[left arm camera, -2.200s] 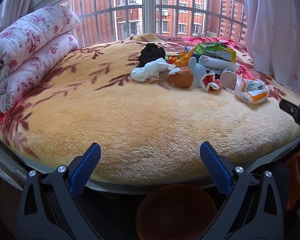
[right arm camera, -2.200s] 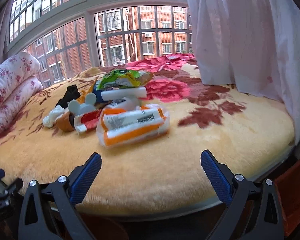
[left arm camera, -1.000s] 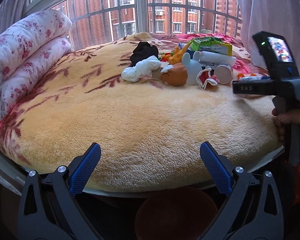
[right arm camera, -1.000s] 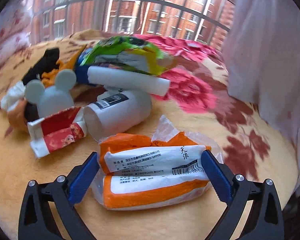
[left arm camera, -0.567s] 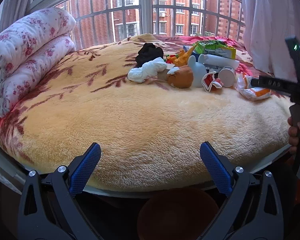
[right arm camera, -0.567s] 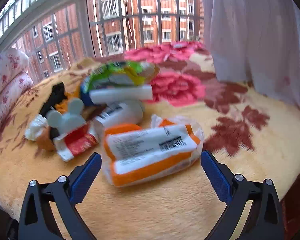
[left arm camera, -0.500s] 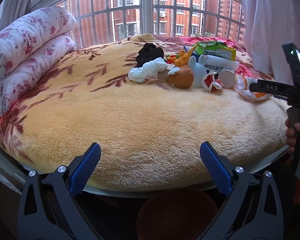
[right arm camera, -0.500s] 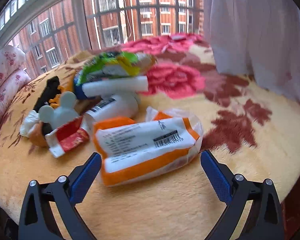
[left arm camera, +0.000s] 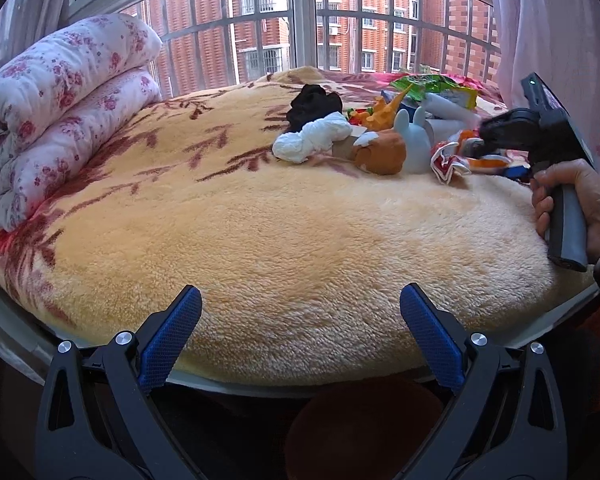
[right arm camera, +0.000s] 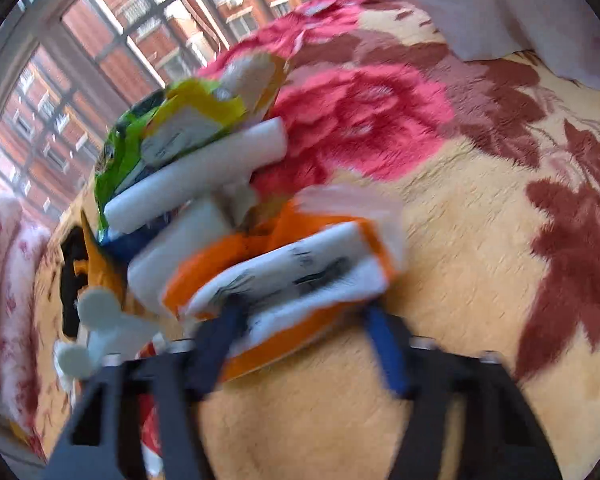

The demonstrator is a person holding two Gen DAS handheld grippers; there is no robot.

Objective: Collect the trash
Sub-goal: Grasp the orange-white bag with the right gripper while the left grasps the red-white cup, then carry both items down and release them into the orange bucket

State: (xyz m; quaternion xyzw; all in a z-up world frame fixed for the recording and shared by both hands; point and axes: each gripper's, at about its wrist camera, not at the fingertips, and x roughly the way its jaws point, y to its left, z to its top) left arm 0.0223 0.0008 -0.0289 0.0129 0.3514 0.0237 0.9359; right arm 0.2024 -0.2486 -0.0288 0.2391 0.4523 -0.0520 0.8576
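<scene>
An orange and white packet (right arm camera: pixel 292 276) lies on the yellow blanket (left arm camera: pixel 280 232) at the right of a heap of litter. My right gripper (right arm camera: pixel 304 312) is rolled to one side. Its jaws are closing, the packet is between them and the blue pads press its near edge. From the left wrist view, a hand (left arm camera: pixel 580 200) holds the right gripper (left arm camera: pixel 500 136) over the packet (left arm camera: pixel 488 162). My left gripper (left arm camera: pixel 300 320) stands open at the bed's near edge with nothing in it. The heap also holds a green snack bag (right arm camera: pixel 140 140), a white tube (right arm camera: pixel 196 176) and a crumpled red wrapper (left arm camera: pixel 446 160).
A white tissue wad (left arm camera: pixel 312 140), a black cloth (left arm camera: pixel 312 102), a brown plush toy (left arm camera: pixel 384 152) and a pale blue mouse-eared toy (left arm camera: pixel 414 140) lie in the heap. A rolled floral quilt (left arm camera: pixel 60 120) fills the bed's left. A curtain (left arm camera: pixel 552 40) hangs at right. A brown round object (left arm camera: pixel 364 428) sits below the bed edge.
My right gripper has rolled, moved in onto the orange and white packet, and its wide jaws have narrowed around it. The left gripper has stayed where it was.
</scene>
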